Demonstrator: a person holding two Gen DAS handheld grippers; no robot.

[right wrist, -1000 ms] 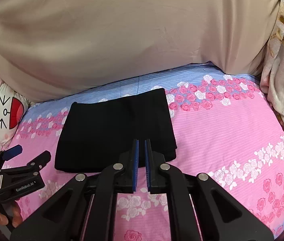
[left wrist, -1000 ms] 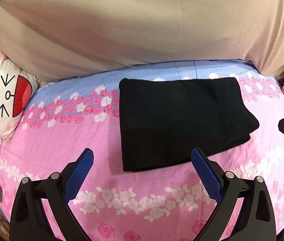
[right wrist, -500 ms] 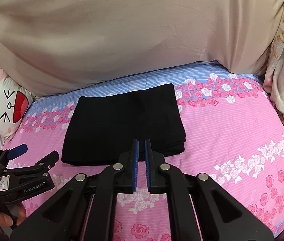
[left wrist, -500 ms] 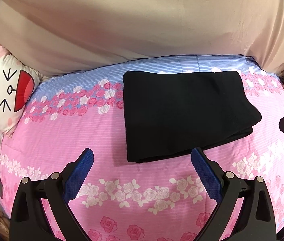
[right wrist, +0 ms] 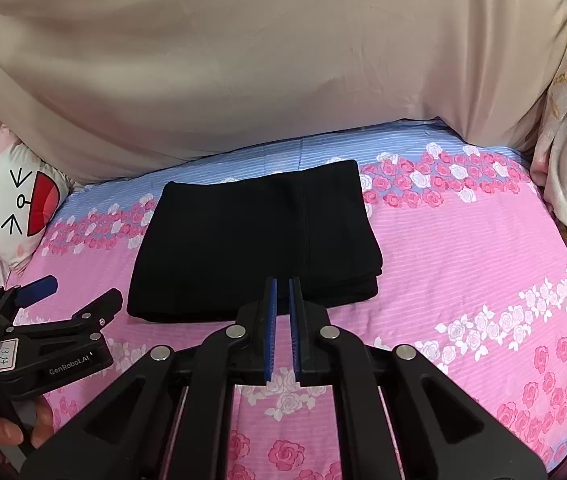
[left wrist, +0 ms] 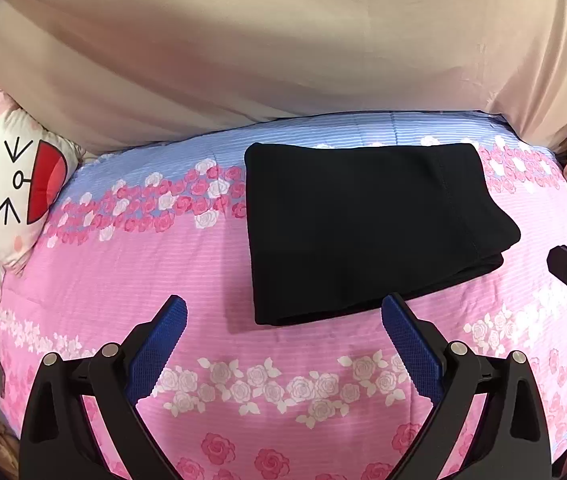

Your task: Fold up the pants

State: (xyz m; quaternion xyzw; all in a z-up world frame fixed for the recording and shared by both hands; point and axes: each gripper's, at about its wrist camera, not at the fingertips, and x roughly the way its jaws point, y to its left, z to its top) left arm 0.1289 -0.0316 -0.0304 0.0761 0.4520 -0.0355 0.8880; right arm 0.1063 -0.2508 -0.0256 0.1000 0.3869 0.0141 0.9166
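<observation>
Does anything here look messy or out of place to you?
Nothing much stands out. The black pants lie folded in a neat block on the flowered bedspread; only the layers at the near right corner are slightly staggered. Neither gripper is touching them.
</observation>
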